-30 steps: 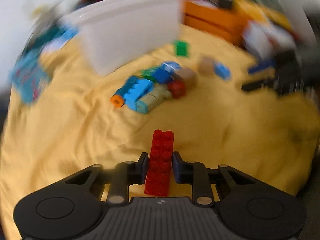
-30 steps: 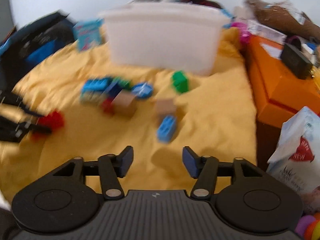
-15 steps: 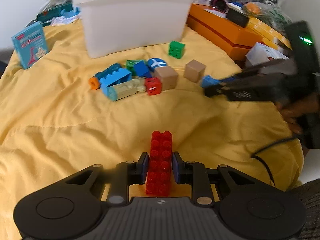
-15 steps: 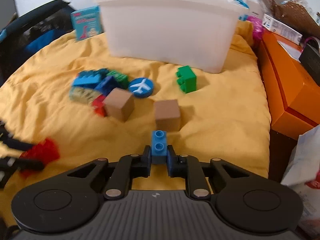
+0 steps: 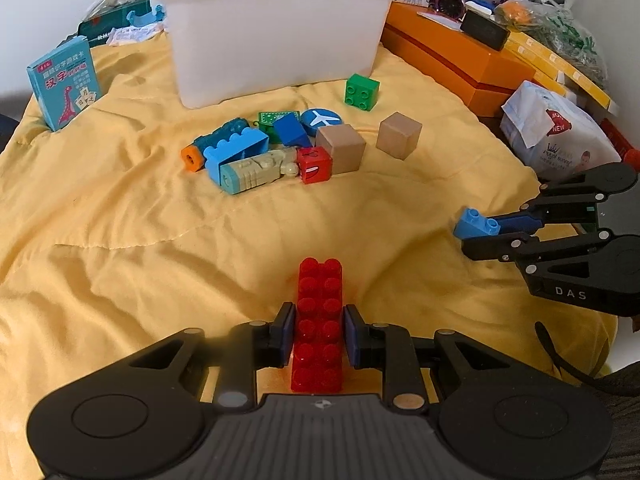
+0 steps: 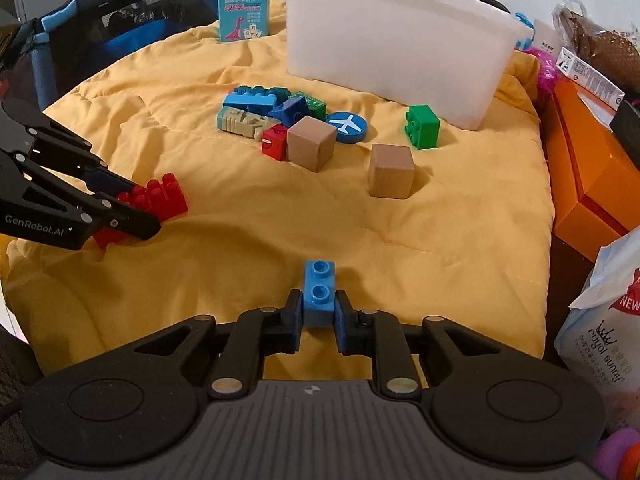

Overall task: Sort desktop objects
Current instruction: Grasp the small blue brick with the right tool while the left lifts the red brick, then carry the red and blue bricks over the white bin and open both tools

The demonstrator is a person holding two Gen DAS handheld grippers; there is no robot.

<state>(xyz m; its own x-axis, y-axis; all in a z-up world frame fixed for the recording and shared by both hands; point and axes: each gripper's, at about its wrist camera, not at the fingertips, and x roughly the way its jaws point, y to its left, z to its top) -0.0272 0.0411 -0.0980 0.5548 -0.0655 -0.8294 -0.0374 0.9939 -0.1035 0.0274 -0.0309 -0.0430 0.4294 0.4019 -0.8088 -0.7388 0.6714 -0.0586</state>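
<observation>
My left gripper (image 5: 316,334) is shut on a long red brick (image 5: 319,320), held just above the yellow blanket (image 5: 120,220). My right gripper (image 6: 318,312) is shut on a small blue brick (image 6: 319,294); in the left wrist view that blue brick (image 5: 476,224) shows at the right. A pile of toy bricks (image 5: 256,148) lies mid-blanket, with two wooden cubes (image 5: 400,135), a green brick (image 5: 361,91) and a blue airplane disc (image 5: 321,119) nearby. A white plastic bin (image 5: 272,28) stands behind them.
An orange box (image 5: 452,56) and a diaper pack (image 5: 556,132) crowd the right side. A blue card box (image 5: 64,80) stands at the far left. A dark bag (image 6: 120,12) sits off the blanket's left in the right wrist view.
My right gripper went from open to shut on the small blue brick and pulled back from the wooden cube toward the blanket's near edge. The left gripper kept hold of the red brick.
</observation>
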